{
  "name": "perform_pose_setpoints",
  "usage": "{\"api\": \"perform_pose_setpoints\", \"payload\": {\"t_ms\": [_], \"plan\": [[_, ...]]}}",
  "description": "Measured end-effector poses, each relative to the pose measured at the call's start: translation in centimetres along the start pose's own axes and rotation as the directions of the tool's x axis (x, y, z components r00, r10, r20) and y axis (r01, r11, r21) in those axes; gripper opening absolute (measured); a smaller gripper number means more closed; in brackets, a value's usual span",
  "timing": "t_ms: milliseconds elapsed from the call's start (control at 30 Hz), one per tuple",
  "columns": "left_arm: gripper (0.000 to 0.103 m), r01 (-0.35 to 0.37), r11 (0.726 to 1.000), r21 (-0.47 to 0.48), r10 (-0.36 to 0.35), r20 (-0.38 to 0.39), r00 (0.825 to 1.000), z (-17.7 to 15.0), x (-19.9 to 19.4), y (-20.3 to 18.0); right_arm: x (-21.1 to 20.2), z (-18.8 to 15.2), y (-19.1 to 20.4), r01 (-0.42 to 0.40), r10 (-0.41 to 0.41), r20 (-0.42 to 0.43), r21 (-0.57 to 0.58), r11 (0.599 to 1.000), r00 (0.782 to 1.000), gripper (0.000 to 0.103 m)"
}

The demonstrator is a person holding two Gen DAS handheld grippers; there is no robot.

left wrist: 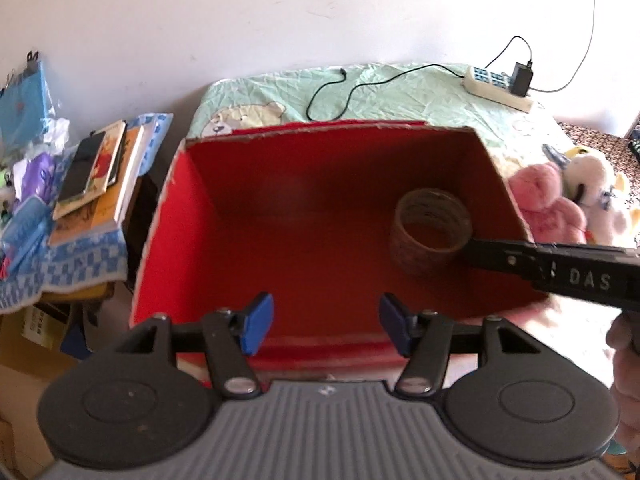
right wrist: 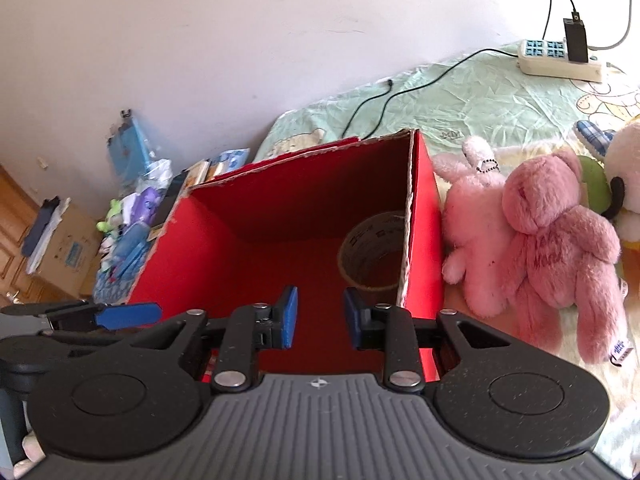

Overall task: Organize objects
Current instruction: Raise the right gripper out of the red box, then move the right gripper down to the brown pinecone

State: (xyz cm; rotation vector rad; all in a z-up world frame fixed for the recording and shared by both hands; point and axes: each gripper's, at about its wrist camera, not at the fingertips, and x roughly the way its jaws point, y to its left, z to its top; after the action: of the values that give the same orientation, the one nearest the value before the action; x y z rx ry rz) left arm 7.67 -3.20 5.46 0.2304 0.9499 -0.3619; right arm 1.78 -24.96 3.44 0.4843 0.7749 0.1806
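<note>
Red cardboard box [left wrist: 256,216] ahead of the blue-padded tool [left wrist: 326,326], holding a brown tape roll [left wrist: 430,232]. Right: pink plush bear [right wrist: 556,248]. Beyond: mint cartoon-print bedsheet [left wrist: 400,96].

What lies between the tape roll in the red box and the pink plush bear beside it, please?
Only the red box's side wall stands between the tape roll and the pink plush bear; the right wrist view shows this best.

The right tool [right wrist: 320,317], fingers parted, hangs over a red box [right wrist: 276,216] holding a tape roll [right wrist: 372,248].
</note>
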Motion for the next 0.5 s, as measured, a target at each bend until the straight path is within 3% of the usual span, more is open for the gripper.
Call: {"api": "perform_pose_setpoints", "payload": {"t_ms": [267, 500], "plan": [[0.062, 0.048, 0.999, -0.016, -0.048, -0.007, 0.999, -4.9, -2.8, -0.6, -3.6, -2.3, 0.1, -0.162, 0.161, -0.022, -0.055, 0.985, 0.987, 0.029], [0.060, 0.141, 0.990, -0.029, -0.143, -0.084, 0.986, -10.7, -3.7, -0.5, -1.9, -5.8, -0.3, -0.323, 0.321, -0.212, 0.025, 0.946, 0.923, 0.029]]}}
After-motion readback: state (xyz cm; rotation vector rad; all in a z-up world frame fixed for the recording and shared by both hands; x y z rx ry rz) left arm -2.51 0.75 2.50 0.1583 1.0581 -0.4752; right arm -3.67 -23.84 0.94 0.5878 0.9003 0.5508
